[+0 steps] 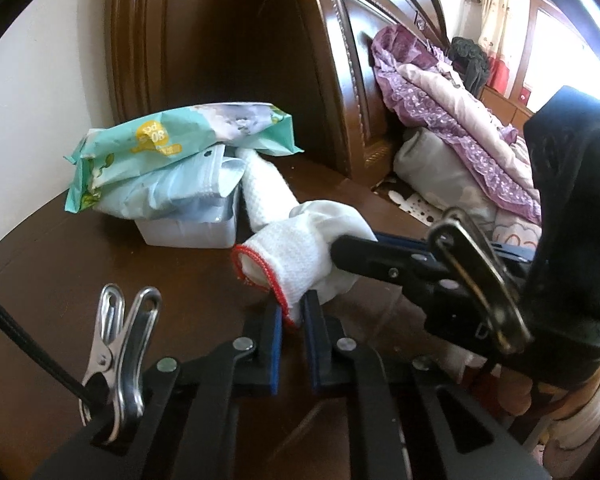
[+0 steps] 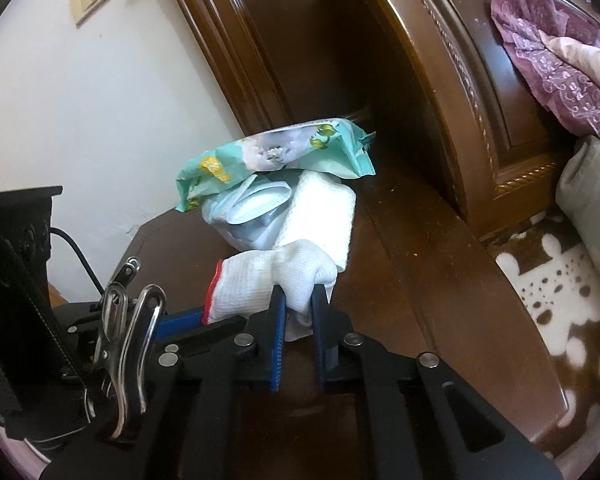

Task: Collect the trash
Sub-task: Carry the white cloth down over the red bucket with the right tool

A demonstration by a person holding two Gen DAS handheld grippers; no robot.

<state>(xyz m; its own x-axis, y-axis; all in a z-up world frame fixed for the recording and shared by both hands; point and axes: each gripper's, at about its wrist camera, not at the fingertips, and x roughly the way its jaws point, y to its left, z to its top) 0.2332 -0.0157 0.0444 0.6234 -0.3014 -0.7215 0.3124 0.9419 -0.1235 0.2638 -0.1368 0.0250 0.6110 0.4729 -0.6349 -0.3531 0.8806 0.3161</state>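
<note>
Left claw [image 1: 293, 318], foreground of the left wrist view: its two blue pads are drawn in on the red-hemmed cuff of a white knitted glove [image 1: 296, 258], pinching the lowest fold of the hem between them. Right claw [image 2: 299, 308], foreground of the right wrist view: closed on the other end of the same glove [image 2: 276, 284], the white fabric bunched and squeezed between its pads. In the left wrist view the right claw [image 1: 340, 250] enters from the right side, its tip buried in the glove's crumpled end. The glove thus spans the two claws, cuff toward the left one; whether it is clear of the desk [image 1: 60, 280] or resting on it cannot be judged with confidence, since the claws hide its underside.

Step in hand: the grasp on one item of trash, taken by both claws at once. The next move probably calls for lifting the glove away from the desk with both grips kept firm and moved together, so the loose knit does not slip from the thin hold on the hem, then carrying it to a bin, none of which is in view.

Beyond the glove, just behind it, a folded white cloth [image 1: 260, 192] leans against a stack: a pale plastic box [image 1: 188, 232], a light blue packet [image 1: 172, 188] upon it, and a green wipes pack [image 1: 180, 140] on top. A dark wooden headboard [image 1: 340, 80] and purple bedding [image 1: 452, 120] lie further right.
</note>
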